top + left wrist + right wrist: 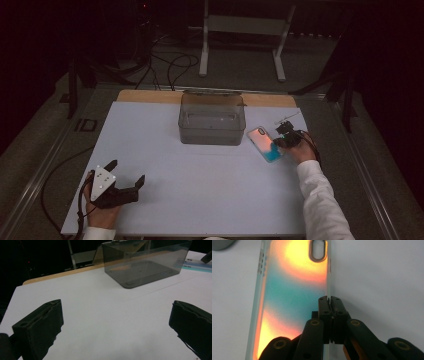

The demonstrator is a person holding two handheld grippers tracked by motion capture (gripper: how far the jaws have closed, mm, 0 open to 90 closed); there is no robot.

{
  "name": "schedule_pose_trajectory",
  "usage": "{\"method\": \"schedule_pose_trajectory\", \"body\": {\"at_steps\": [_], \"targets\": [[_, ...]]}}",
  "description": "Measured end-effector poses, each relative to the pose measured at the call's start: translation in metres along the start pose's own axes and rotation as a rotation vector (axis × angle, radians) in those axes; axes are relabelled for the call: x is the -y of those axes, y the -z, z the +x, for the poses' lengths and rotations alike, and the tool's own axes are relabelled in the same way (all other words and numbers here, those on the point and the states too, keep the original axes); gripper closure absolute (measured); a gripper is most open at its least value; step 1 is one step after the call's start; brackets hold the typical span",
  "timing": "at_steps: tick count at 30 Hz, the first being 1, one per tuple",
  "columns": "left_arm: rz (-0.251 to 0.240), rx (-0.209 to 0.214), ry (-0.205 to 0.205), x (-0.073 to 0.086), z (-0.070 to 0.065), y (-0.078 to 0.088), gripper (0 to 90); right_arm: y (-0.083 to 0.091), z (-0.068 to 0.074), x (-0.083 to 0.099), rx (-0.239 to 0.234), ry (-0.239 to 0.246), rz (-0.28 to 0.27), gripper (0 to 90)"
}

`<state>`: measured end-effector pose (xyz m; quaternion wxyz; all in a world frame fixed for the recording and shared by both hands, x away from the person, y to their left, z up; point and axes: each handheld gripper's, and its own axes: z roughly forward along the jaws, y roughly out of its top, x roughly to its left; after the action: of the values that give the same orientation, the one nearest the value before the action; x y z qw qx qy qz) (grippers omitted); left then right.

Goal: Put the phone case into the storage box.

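A phone case (265,144) with an orange, pink and teal gradient lies on the white table to the right of the smoky clear box (212,119). In the right gripper view the case (292,290) shows its camera cutout at the top. My right gripper (329,300) is shut on the case's right side wall, its narrow tips pinching the rim. In the high view the right gripper (283,141) sits at the case's right edge. My left gripper (126,173) rests open near the table's front left corner with nothing between its jaws. Its view looks toward the box (146,263).
The white board (200,200) covers the table, with a wooden strip along the far edge. The box stands open-topped and looks empty. Cables and a metal stand leg (204,40) lie on the floor beyond the table.
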<state>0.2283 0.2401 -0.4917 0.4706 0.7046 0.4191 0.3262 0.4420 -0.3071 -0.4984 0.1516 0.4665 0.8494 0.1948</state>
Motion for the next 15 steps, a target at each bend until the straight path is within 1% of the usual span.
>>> {"method": "schedule_pose_trajectory", "body": {"at_steps": [2,5,7,9,12,15], "targets": [[0.001,0.000,0.001,0.000,0.000,0.000,0.5,0.005,0.000,0.003,-0.005,-0.002,-0.025,88.8],[0.003,0.000,0.000,0.000,0.000,0.000,0.5,0.012,0.002,0.004,0.009,0.014,-0.051,88.8],[0.003,-0.001,0.002,0.000,0.000,-0.001,0.4,0.017,0.004,0.005,0.016,0.015,-0.071,88.8],[0.005,-0.002,0.002,0.000,0.000,-0.001,0.5,0.019,0.005,0.005,0.020,0.018,-0.076,88.8],[0.007,-0.008,0.005,0.000,0.000,-0.001,0.4,0.029,0.008,0.007,0.038,0.031,-0.111,88.8],[0.011,-0.010,0.008,0.000,0.000,-0.001,0.5,0.037,0.010,0.008,0.043,0.029,-0.140,88.8]]}}
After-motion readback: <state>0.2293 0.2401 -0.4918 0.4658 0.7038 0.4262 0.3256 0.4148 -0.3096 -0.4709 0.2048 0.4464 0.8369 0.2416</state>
